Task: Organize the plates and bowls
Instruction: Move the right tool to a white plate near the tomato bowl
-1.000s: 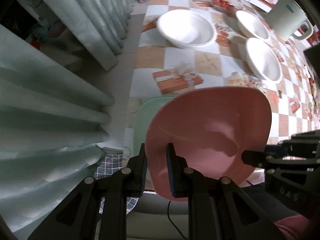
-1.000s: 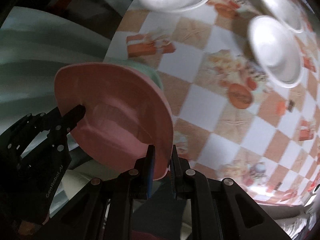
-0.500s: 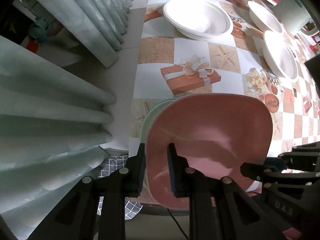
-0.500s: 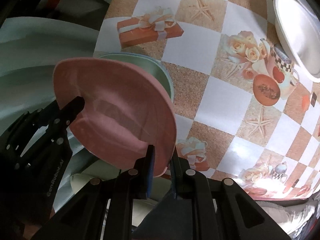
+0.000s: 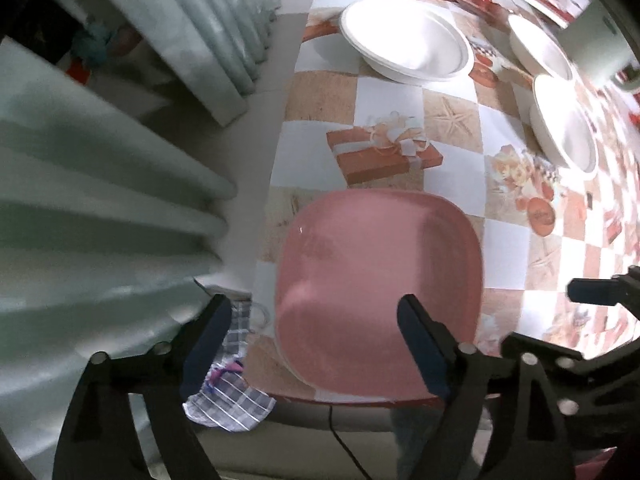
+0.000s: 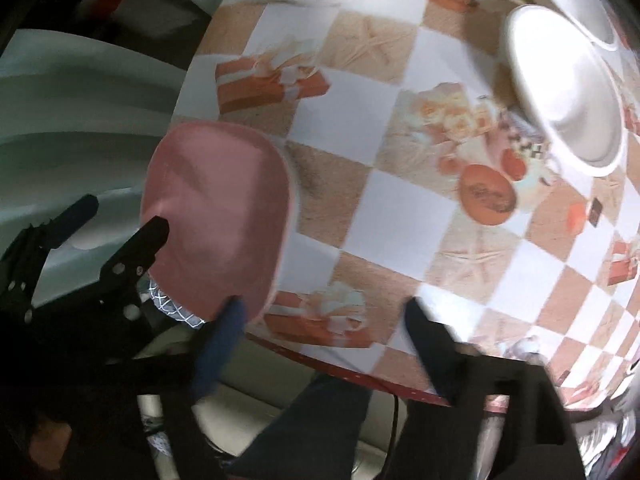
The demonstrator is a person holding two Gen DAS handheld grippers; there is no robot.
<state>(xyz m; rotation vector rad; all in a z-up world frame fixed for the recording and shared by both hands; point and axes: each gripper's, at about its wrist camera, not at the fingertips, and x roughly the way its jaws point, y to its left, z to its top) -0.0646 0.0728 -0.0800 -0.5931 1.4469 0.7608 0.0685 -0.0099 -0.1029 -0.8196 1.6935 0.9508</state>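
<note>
Pink plate (image 5: 376,292) lies on the table (image 5: 504,248), both hand-held grippers just opened.

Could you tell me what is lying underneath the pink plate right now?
The pink plate lies flat at the corner of the checkered tablecloth. Along its left and near edge a thin pale rim peeks out, perhaps another dish, but the plate covers nearly all of it.

A checkered cloth (image 5: 384,92) printed with gift boxes, starfish and flowers is spread over the surface. A pale green curtain (image 5: 100,208) is seen hanging beside it. A plaid rag (image 5: 232,396) is seen below the near edge, beside a thin dark cable (image 5: 348,444).
</note>
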